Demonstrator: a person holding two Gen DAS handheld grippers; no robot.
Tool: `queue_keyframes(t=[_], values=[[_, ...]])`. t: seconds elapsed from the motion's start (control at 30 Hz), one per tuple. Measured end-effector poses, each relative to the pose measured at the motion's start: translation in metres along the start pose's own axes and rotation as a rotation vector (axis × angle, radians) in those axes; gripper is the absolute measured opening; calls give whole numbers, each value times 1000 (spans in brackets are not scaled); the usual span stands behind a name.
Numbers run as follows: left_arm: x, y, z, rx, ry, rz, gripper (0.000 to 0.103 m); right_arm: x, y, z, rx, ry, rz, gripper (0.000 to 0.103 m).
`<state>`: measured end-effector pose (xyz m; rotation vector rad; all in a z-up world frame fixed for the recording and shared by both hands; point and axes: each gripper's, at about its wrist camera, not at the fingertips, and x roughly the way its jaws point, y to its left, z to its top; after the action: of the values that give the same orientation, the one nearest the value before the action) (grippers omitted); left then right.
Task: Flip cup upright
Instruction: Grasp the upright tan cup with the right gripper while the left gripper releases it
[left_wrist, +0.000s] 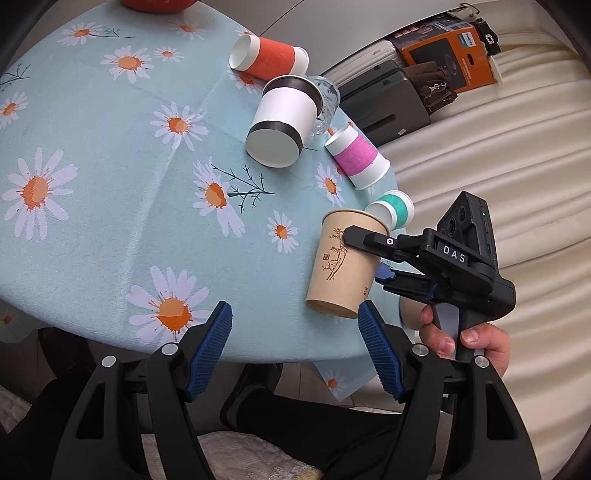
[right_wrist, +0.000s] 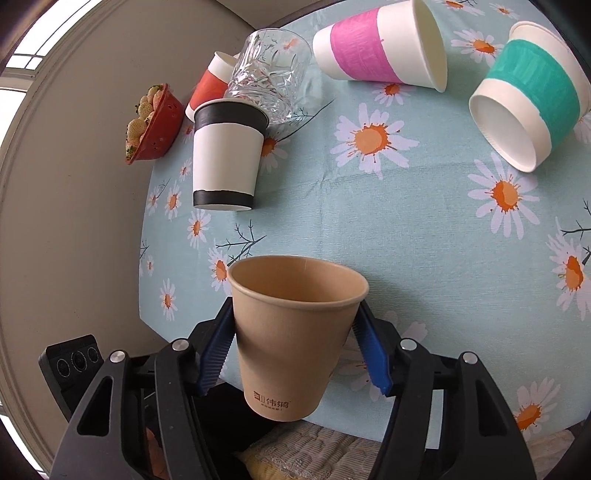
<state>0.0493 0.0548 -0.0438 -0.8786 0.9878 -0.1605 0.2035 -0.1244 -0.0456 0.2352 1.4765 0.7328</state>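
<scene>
Right gripper (right_wrist: 293, 354) is clamped on the kraft paper cup (right_wrist: 295, 332): blue ribbed fingers (right_wrist: 216, 360) press the wall from both sides about mid-height. In the right wrist view the cup's long axis runs near vertical, mouth up, base down, crosswise to the fingers' reach. In the left wrist view the same cup (left_wrist: 341, 266) leans slightly, rim tipped away toward the teal-banded cup (left_wrist: 395, 208), which lies just behind it. The cup sits at the near right edge of the counter (left_wrist: 110, 221); whether the base touches the cloth or hangs just above it, I cannot tell. Judgement: the flip is essentially made; what is left is to level the axis, seat the base flat, and let go without dragging the wall. Left gripper (left_wrist: 295, 354) is near, low at the counter edge, fingers apart and holding nothing; the cup lies forward and right of it. Right hand (left_wrist: 465, 339) grips the handle from below, the tool reaching in from the right, roughly level. Risk: light cup, close to the edge, and the teal cup close behind. Other cups lie toppled farther back.
</scene>
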Motion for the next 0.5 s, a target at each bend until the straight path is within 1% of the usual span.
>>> queue_keyframes(t=[0.1, 0.27, 0.4, 0.5], values=[[-1, -1, -2, 19, -14, 13, 69, -11, 16, -7, -75, -73, -41, 62], [-11, -3, -6, 81, -67, 52, 69, -34, 48, -33, -252, -291, -110, 62], [-18, 0, -10, 109, -99, 75, 69, -43, 62, -56, -332, -431, -103, 62], [-23, 3, -11, 115, -124, 76, 69, -44, 67, -72, -382, -536, -100, 62]])
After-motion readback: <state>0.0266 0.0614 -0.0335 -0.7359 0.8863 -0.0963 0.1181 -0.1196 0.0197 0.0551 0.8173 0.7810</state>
